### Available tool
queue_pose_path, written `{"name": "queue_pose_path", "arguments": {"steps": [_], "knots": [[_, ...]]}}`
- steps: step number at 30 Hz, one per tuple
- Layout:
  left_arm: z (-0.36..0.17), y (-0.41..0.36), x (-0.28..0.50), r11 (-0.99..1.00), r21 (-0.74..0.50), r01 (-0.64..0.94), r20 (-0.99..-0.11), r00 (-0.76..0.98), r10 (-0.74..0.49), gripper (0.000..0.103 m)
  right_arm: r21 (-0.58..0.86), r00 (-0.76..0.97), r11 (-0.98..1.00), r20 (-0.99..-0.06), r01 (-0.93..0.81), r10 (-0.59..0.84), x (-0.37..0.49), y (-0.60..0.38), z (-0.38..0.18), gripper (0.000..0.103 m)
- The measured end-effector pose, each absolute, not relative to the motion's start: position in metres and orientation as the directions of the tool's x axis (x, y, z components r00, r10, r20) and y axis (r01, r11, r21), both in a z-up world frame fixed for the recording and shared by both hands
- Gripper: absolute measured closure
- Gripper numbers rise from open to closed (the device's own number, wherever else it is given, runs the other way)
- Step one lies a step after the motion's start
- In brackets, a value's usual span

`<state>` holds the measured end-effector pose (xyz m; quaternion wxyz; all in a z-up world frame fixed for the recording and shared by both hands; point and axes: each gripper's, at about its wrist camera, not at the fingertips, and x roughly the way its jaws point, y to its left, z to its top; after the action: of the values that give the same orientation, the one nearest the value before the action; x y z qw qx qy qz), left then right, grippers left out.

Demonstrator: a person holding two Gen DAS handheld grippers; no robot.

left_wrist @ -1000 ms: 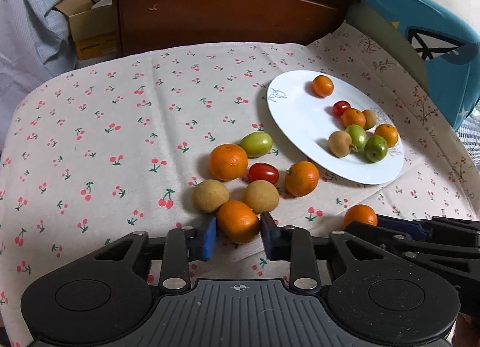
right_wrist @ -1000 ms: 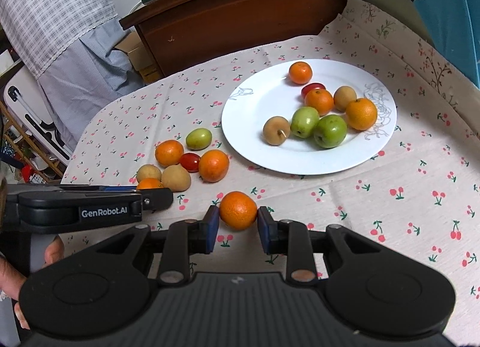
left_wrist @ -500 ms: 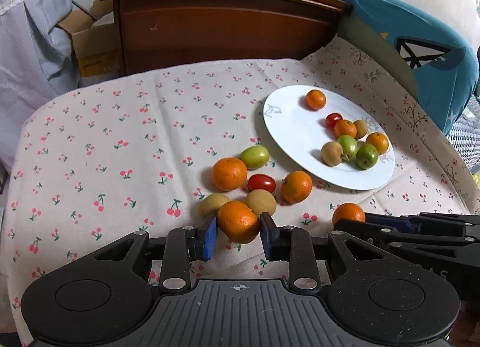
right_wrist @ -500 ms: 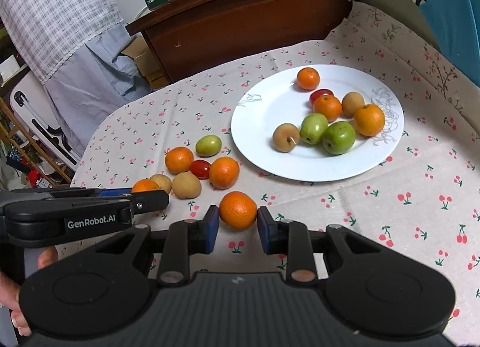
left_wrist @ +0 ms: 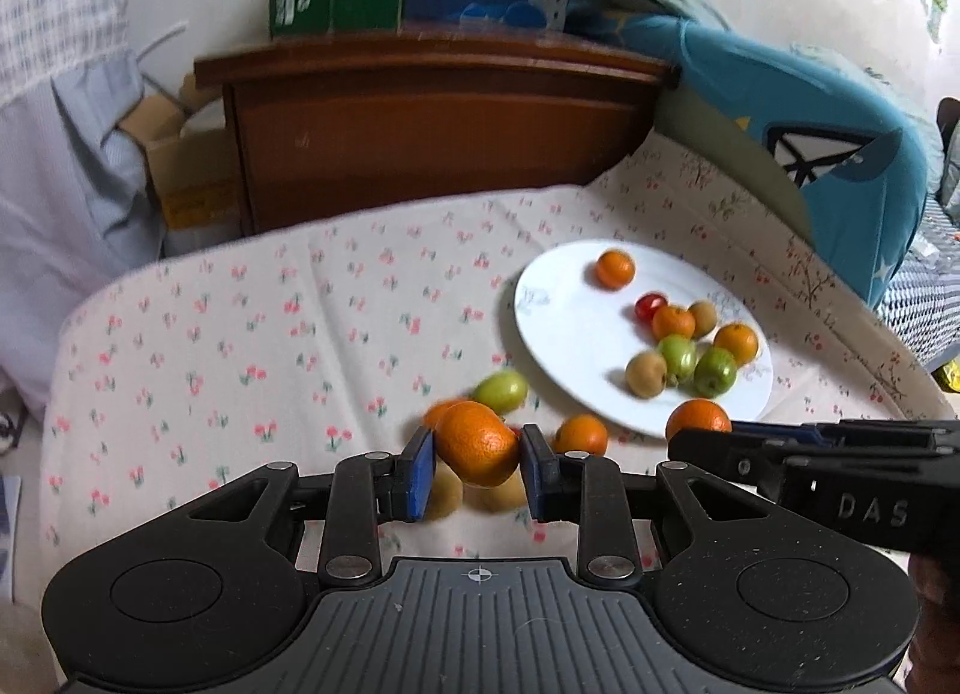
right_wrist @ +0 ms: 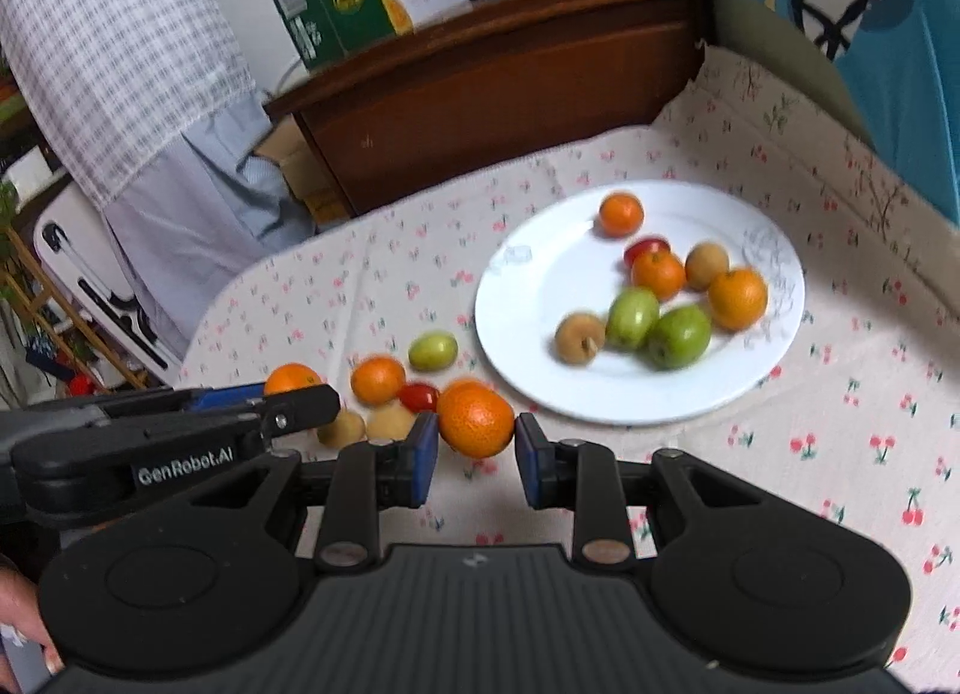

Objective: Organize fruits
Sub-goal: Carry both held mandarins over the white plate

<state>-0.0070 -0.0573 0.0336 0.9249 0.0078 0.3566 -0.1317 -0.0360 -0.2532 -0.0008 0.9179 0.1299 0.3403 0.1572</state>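
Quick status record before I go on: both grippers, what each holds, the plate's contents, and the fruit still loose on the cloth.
left gripper: shut on an orange, lifted clear of the cloth
right gripper: shut on another orange
plate: white, on the cherry-print cloth, beyond both grippers
on plate: three oranges, two green fruits, two brown fruits, one red tomato
loose on cloth: green fruit, orange, red tomato, two brown fruits; more may be hidden behind the grippers
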Motion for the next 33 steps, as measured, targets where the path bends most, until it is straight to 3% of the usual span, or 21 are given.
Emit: {"name": "queue_pose_path", "arguments": {"steps": [16, 33], "knots": [[0.065, -0.073, 0.031, 0.935, -0.124, 0.333, -0.573, 0.745, -0.342, 0.076, 0.374, 0.788, 0.913, -0.507, -0.164, 0.35, -0.003, -0.282, 0.033, 0.075], [0.032, -0.103, 0.088, 0.899, -0.164, 0.406, -0.652, 0.639, -0.408, 0.075, 0.406, 0.738, 0.909, -0.586, -0.091, 0.335, 0.047, -0.293, 0.007, 0.075]]}}
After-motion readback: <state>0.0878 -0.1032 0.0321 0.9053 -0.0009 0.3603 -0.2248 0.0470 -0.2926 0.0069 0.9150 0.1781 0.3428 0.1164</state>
